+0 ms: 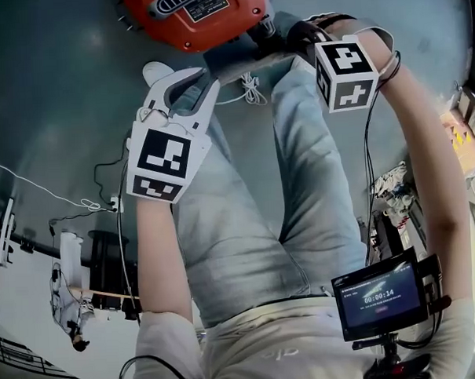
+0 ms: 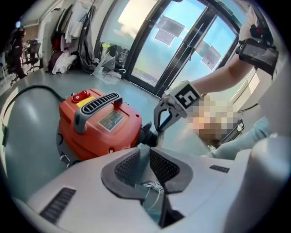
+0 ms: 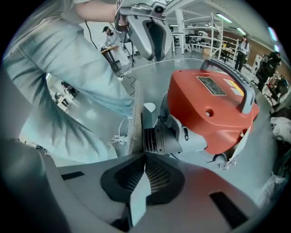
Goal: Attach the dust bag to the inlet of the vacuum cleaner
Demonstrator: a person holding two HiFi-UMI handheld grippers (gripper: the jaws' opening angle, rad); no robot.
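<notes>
White cord (image 1: 253, 90) on grey floor (image 1: 60, 90); small screen (image 1: 381, 298)

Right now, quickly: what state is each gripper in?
Left gripper: open, jaws slightly apart, apparently empty.
Right gripper: closed on a thin edge of the dust bag.
</notes>
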